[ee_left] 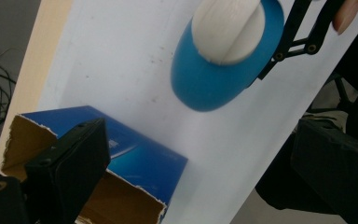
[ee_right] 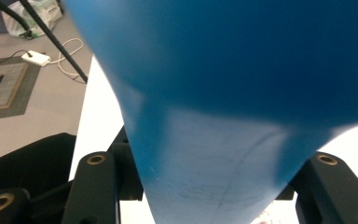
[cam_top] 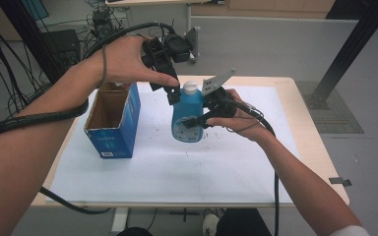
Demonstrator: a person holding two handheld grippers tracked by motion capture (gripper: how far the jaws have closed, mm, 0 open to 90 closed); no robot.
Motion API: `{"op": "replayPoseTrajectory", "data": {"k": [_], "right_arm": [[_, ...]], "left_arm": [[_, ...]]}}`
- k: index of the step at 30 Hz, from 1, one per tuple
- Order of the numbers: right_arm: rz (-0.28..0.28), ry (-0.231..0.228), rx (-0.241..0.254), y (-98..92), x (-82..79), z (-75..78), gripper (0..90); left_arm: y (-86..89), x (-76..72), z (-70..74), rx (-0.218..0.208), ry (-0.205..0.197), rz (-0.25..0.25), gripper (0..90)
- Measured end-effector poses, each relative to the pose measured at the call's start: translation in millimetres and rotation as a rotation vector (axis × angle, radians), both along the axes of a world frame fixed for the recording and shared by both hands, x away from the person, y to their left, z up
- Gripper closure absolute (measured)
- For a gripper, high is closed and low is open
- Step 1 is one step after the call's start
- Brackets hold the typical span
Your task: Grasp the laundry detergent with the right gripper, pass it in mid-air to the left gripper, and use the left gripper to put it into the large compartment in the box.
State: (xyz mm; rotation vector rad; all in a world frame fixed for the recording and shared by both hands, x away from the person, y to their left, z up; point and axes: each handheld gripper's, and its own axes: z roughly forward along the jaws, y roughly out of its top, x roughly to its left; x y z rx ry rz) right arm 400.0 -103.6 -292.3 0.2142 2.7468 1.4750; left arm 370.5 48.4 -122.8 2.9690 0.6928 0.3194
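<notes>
A blue bottle with a white cap hangs upright above the middle of the white sheet covering the tabletop, clamped across its body by the right gripper, whose jaws are closed firmly on either side of it; in the right gripper view the blue plastic sits wedged between the two black jaws. The cap is on, and whatever the bottle holds cannot be told through its opaque wall. The left gripper is poised at the bottle's shoulder, just beside the cap, its jaws standing apart with nothing between them; the left gripper view looks down on the cap and the blue shoulder from above, the two jaws wide at the frame's lower corners. To the left on the sheet, well apart from the bottle, stands an open blue cardboard box, its top torn away and its brown inside showing; what can be seen of the interior shows bare cardboard, though the bottom is not fully in sight. Cables trail from both grippers across the person's forearms.
</notes>
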Motion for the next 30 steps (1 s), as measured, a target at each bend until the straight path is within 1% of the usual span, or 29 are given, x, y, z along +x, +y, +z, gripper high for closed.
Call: {"op": "replayPoseTrajectory", "data": {"k": [3,5,7,10,11,14,18,19,22,23,26,27,30], "right_arm": [[0.015,-0.008,0.002,5.7,-3.3,-1.1,44.2],[0.029,-0.011,0.013,9.3,-6.1,-1.6,44.2],[0.043,-0.007,0.025,12.6,-8.2,-1.4,44.2],[0.058,-0.014,0.034,17.3,-11.1,-0.7,44.2],[0.061,-0.013,0.035,18.3,-12.0,-0.8,44.2],[0.074,-0.017,0.034,21.0,-14.2,-1.0,44.1],[0.09,-0.02,0.029,23.4,-16.7,-0.7,44.2],[0.097,-0.029,0.028,24.7,-17.8,-0.3,44.1],[0.104,-0.029,0.03,25.5,-19.7,1.5,44.1],[0.108,-0.032,0.032,25.8,-20.3,2.3,44.1],[0.112,-0.034,0.03,26.7,-22.2,4.3,44.1],[0.118,-0.043,0.028,27.8,-24.0,6.2,44.1],[0.125,-0.056,0.026,28.6,-25.7,8.0,44.1]], "left_arm": [[-1.0,-2.5,1.1,-0.003,-0.001,-0.011,5.0],[-1.8,-3.5,1.2,0.0,0.0,-0.022,4.9],[-3.1,-5.2,0.8,-0.001,0.005,-0.025,5.0],[-5.5,-7.6,-0.7,0.006,0.02,-0.047,5.0],[-5.5,-7.6,-0.7,0.006,0.02,-0.047,5.0],[-7.9,-9.6,-2.1,0.011,0.028,-0.064,5.0],[-9.1,-10.4,-4.5,0.015,0.039,-0.073,4.9],[-9.8,-11.3,-6.2,0.015,0.049,-0.074,4.9],[-11.5,-12.8,-8.6,0.013,0.064,-0.084,4.9],[-12.2,-13.0,-9.1,0.018,0.064,-0.093,5.1],[-14.3,-14.7,-10.5,0.018,0.064,-0.098,4.9],[-15.9,-15.6,-11.9,0.021,0.07,-0.114,5.0],[-17.3,-16.2,-13.7,0.02,0.077,-0.122,5.1]]}}
